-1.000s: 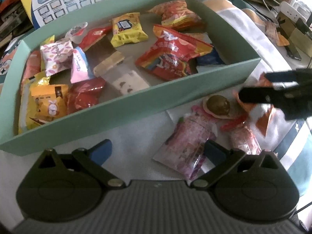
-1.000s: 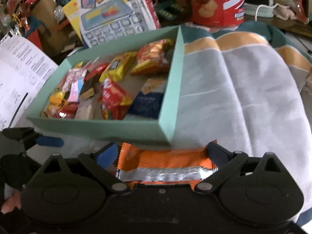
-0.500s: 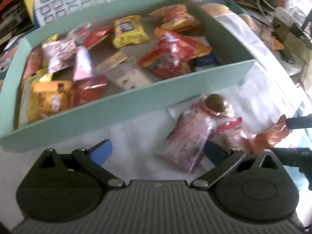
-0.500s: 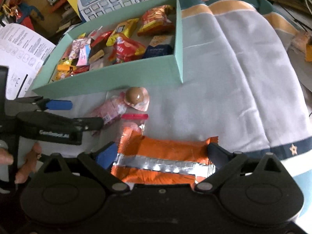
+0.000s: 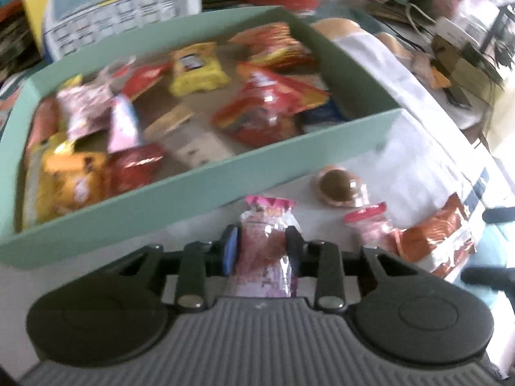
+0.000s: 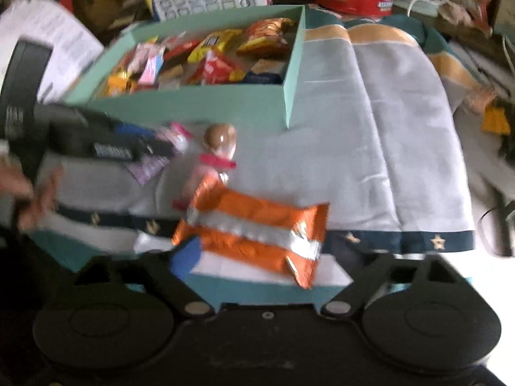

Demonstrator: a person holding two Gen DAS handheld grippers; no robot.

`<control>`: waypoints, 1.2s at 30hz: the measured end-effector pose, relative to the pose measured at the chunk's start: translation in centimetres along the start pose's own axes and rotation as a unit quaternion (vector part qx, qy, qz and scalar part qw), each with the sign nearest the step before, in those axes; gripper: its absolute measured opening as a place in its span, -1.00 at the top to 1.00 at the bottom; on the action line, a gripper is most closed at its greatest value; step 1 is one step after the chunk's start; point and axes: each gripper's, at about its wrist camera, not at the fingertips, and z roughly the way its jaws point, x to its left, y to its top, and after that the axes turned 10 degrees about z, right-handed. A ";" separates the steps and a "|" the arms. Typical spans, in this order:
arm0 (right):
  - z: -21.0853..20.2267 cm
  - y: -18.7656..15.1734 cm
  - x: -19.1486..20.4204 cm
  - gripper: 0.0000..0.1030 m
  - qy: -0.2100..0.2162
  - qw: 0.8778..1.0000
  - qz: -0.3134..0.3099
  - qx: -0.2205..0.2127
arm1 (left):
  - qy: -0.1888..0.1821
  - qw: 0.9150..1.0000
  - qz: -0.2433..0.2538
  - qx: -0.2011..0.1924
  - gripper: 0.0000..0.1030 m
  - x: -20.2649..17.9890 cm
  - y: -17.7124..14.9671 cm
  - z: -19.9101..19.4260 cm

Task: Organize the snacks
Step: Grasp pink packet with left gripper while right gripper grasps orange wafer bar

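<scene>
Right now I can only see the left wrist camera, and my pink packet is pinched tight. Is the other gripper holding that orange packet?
Observer: In the right wrist view the orange packet lies between the right gripper's fingers. Its jaws have just been closing and the blue pad touches one end, but blur hides whether the other finger presses.
Operator: Can you see who's holding my gripper?
Observer: Yes. A bare hand shows at the left edge of that view, behind the left gripper.
Operator: What's next to the box over there?
Observer: A white printed sheet lies beside the green box, on its left side.
</scene>
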 end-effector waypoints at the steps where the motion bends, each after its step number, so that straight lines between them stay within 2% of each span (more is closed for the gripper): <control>1: 0.3 -0.1 0.3 0.15 -0.006 1.000 -0.008 0.006 | -0.001 1.000 -0.008 0.002 0.37 0.4 -0.2 -0.1; 5: 1.7 0.1 1.9 0.19 -0.023 0.999 -0.043 -0.002 | 0.000 1.000 -0.027 0.007 0.33 1.1 -0.5 -0.3; 9: 3.1 2.2 2.9 0.19 -0.015 1.000 -0.008 -0.016 | 0.001 0.999 -0.036 0.010 0.24 1.6 -1.2 -0.7; 12: 3.1 3.6 3.8 0.16 0.019 0.999 -0.024 -0.018 | 0.003 0.999 -0.038 0.011 0.21 1.8 -1.5 -1.0; 14: 2.7 4.2 4.5 -0.28 0.024 0.997 -0.068 -0.037 | 0.002 0.999 -0.035 0.011 0.20 1.9 -1.8 -1.2; 16: 2.8 5.3 4.8 -0.55 0.036 0.992 -0.108 -0.048 | 0.002 0.999 -0.033 0.011 0.18 2.1 -2.0 -1.4; 18: 3.7 6.6 4.9 -0.60 0.063 0.988 -0.138 -0.034 | 0.004 0.999 -0.035 0.012 0.18 2.3 -2.1 -1.5; 22: 5.8 7.6 6.1 -0.64 0.087 0.972 -0.216 0.014 | 0.006 0.999 -0.048 0.015 0.16 3.4 -2.5 -1.7; 25: 7.5 7.6 6.1 -0.66 0.103 0.968 -0.218 0.068 | 0.017 0.998 -0.052 0.021 -0.01 3.8 -2.5 -1.7; 29: 6.8 5.5 6.3 -0.66 0.122 0.966 -0.216 0.078 | 0.018 0.999 -0.037 0.020 -0.06 3.7 -2.2 -1.4; 32: 6.6 2.8 7.5 -0.68 0.092 0.958 -0.263 0.072 | 0.022 0.999 -0.021 0.019 -0.16 2.9 -1.7 -0.8; 33: 6.4 2.3 7.9 -0.71 0.083 0.955 -0.276 0.071 | 0.025 0.999 -0.013 0.019 -0.13 2.6 -1.6 -0.7; 34: 6.3 2.3 7.9 -0.72 0.085 0.956 -0.272 0.075 | 0.027 0.999 -0.007 0.017 -0.02 2.4 -1.6 -0.7; 35: 6.2 2.4 7.8 -0.71 0.089 0.957 -0.265 0.079 | 0.021 1.000 -0.002 0.012 0.37 2.2 -1.7 -0.9; 36: 6.2 2.5 8.0 -0.70 0.087 0.957 -0.265 0.080 | 0.014 1.000 -0.002 0.011 0.46 2.2 -1.7 -1.0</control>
